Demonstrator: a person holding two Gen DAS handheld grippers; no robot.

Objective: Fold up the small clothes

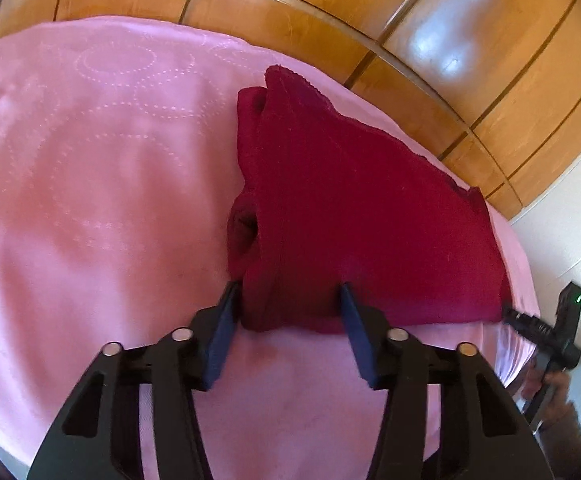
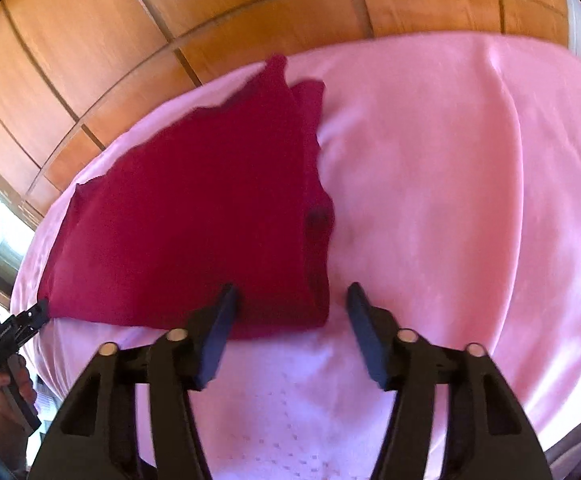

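Where the left wrist camera looks, the dark red cloth lies folded on the pink sheet, its long side running far-left to near-right, between the wide-apart fingers of the left gripper. From the right wrist camera, the cloth's tip points away toward the wood wall, and the right gripper is spread wide, holding nothing, at the cloth's near corner.

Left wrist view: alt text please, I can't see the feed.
The open left gripper straddles the near corner of a folded dark red garment lying on a pink cloth. The right gripper is at the garment's far right corner; wooden panels are behind.

dark red garment, folded over in layers, rough triangle shape, scalloped edge at far corner, lying flat on pink cloth-covered surface
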